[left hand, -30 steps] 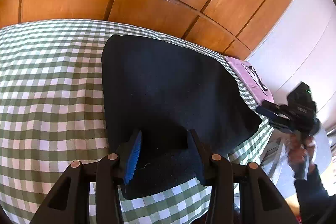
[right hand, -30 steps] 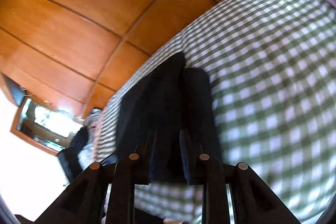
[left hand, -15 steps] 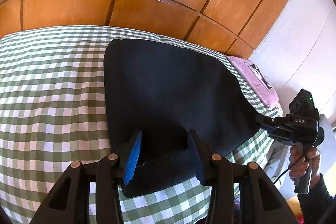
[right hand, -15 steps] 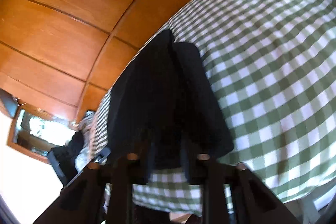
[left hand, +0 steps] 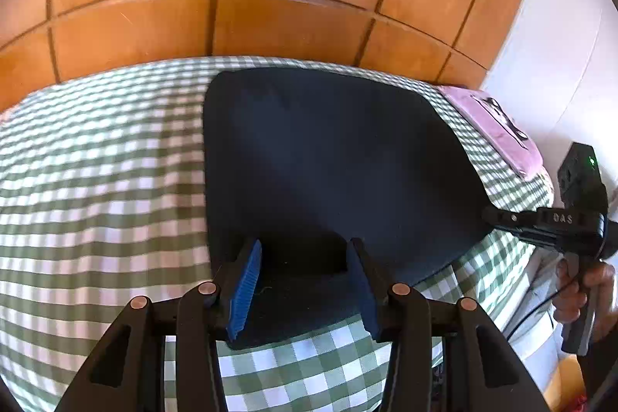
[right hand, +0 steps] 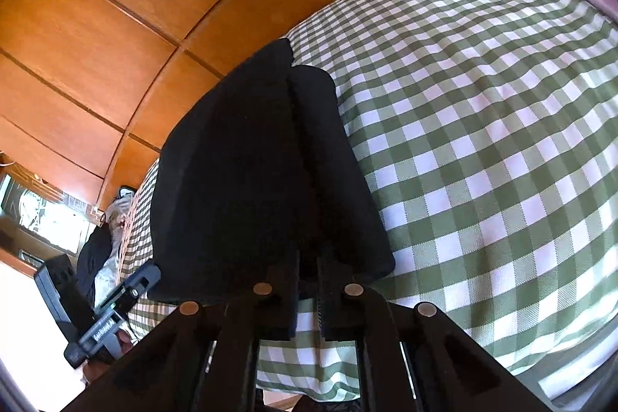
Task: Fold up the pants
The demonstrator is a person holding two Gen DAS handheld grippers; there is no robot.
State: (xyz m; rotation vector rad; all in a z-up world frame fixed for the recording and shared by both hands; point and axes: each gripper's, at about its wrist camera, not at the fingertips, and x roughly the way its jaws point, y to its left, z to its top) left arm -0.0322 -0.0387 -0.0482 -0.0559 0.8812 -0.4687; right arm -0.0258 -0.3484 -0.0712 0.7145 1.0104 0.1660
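Note:
The dark navy pants [left hand: 328, 157] lie folded flat on the green checked bedspread [left hand: 100, 180]. My left gripper [left hand: 305, 257] is open, its blue-padded fingers [left hand: 247, 280] straddling the near edge of the pants without pinching it. In the right wrist view the pants [right hand: 247, 157] appear as a dark folded stack with a seam down the middle. My right gripper [right hand: 308, 267] is nearly closed at the pants' near edge; I cannot tell whether cloth is pinched. The right gripper also shows in the left wrist view [left hand: 498, 217], at the pants' right corner.
A wooden panelled headboard [left hand: 270, 6] rises behind the bed. A pink pillow [left hand: 498, 126] lies at the bed's far right corner, beside a white wall [left hand: 560, 45]. Dark and white clothes [right hand: 104, 230] lie at the bed's far edge in the right wrist view.
The right gripper has lowered with the pants' edge to the bedspread and come nearer the corner. The pants now lie flatter. The left gripper has stayed open over the near edge.

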